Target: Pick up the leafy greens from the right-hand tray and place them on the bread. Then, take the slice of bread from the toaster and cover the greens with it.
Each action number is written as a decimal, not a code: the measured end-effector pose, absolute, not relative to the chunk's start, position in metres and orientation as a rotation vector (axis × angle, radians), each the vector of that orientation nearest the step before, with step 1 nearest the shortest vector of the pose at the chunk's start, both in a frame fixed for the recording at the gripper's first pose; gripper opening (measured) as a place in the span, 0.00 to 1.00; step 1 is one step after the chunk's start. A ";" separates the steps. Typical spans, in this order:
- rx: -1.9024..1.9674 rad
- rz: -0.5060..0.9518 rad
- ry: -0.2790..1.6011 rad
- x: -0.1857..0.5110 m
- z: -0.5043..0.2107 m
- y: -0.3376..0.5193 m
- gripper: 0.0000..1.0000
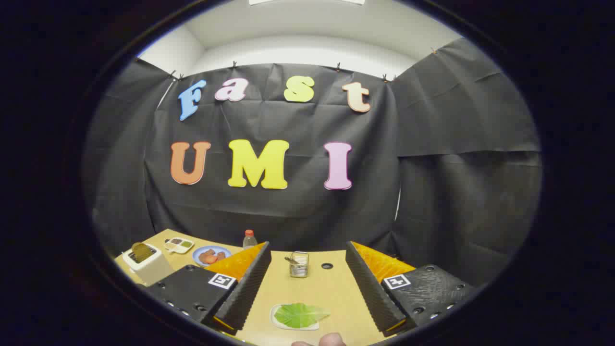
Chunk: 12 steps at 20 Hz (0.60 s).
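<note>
Gripper view: the hand-held gripper [307,293] hangs above the tan worktop [331,293] with its two fingers spread wide and nothing between them. The leafy greens [300,315] lie on a small white tray [278,323] in the gap between the fingers, low and near their base. Beyond the fingertips stands a small metal can [299,264]. Off to the left, past the left finger, a white toaster [146,262] holds a slice of bread [141,251], with a blue plate [211,255], a divided dish [178,245] and a bottle [249,239] nearby.
</note>
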State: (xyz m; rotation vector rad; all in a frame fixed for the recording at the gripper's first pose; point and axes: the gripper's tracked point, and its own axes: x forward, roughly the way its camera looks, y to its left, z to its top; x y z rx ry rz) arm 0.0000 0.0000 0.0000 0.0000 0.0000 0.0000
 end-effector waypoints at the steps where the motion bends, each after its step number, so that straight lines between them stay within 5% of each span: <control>1: 0.000 0.003 0.000 0.000 0.001 -0.002 0.95; 12: 0.005 0.005 0.021 -0.007 -0.020 -0.032 0.95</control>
